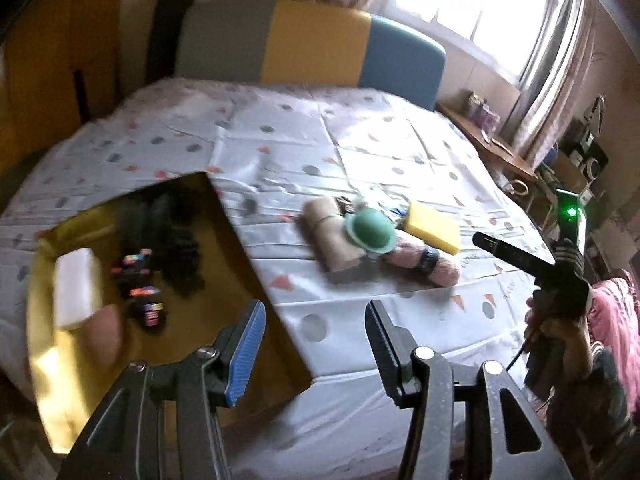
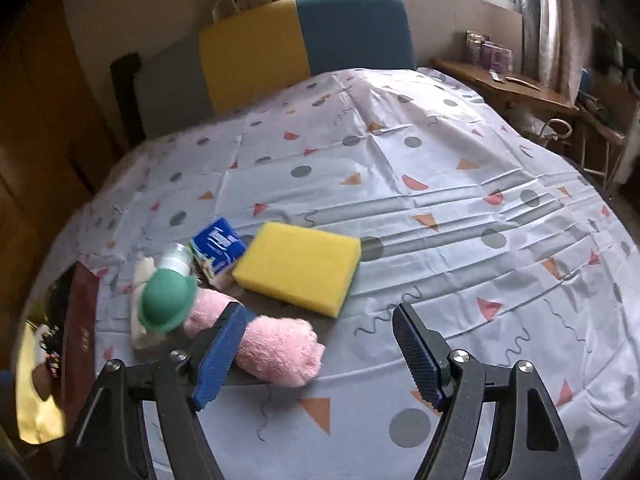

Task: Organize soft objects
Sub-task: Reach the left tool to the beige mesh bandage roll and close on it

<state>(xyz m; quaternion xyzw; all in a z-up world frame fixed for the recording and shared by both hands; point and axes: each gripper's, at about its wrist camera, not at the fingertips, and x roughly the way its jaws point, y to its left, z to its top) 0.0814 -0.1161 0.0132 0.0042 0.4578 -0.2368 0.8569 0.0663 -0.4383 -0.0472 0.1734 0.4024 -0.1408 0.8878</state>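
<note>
Meanwhile, both tongs gape empty above the bed: left tongs (image 1: pixel 314 344) over the gold box (image 1: pixel 256 280), right tongs (image 2: pixel 320 354) beside the pink towel roll (image 2: pixel 280 348).

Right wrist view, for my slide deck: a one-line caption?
Open right gripper hovers above a rolled pink fluffy towel beside a yellow rectangular sponge on the patterned sheet.

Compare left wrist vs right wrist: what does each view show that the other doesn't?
Left wrist only: inside of the gold-lined box with a white foam block and dark multicoloured items; the right gripper in a hand.

Right wrist only: blue tissue pack in clear view, beside the sponge.

Both: yellow rectangular sponge, green dome-shaped cap, pink fluffy roll, patterned tablecloth.
</note>
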